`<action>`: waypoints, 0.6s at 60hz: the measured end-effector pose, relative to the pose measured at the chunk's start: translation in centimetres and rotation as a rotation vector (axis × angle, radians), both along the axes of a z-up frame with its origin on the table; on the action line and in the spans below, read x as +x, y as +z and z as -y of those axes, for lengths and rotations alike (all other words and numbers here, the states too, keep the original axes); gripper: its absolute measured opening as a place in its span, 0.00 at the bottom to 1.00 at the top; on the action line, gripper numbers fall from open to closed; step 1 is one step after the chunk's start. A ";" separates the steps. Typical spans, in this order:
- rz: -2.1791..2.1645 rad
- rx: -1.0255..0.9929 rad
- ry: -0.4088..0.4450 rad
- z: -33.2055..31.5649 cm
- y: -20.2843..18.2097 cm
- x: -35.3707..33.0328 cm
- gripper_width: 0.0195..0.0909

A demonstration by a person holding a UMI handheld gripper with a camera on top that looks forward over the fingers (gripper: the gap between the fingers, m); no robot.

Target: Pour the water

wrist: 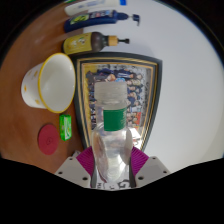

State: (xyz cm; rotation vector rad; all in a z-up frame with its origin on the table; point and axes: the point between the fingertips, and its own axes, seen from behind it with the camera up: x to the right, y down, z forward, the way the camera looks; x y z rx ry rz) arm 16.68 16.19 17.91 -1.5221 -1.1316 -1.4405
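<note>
A clear plastic water bottle (pixel 112 150) with a green label band and an open white neck stands upright between my fingers. Both magenta pads (pixel 86 163) press on its sides, so my gripper (pixel 112 168) is shut on it. The bottle is held above a silver tray (pixel 148 75) with a patterned inner face. A white cup with a yellow rim (pixel 50 83) sits left of the tray, ahead and to the left of the bottle. The bottle's lower part is hidden below my fingers.
A red bottle cap (pixel 49 137) and a small green box (pixel 66 126) lie on the brown table left of my fingers. A yellow squeeze bottle (pixel 92 43) lies beyond the tray, with a blue-and-white tube (pixel 97 17) farther back on a white surface.
</note>
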 end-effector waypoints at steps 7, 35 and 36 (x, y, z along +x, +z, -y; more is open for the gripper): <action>0.220 -0.013 0.038 -1.5 0.5 -0.7 0.35; 0.150 0.005 0.105 -2.5 1.8 -2.5 0.35; 0.105 0.011 0.102 -2.4 1.9 -2.5 0.35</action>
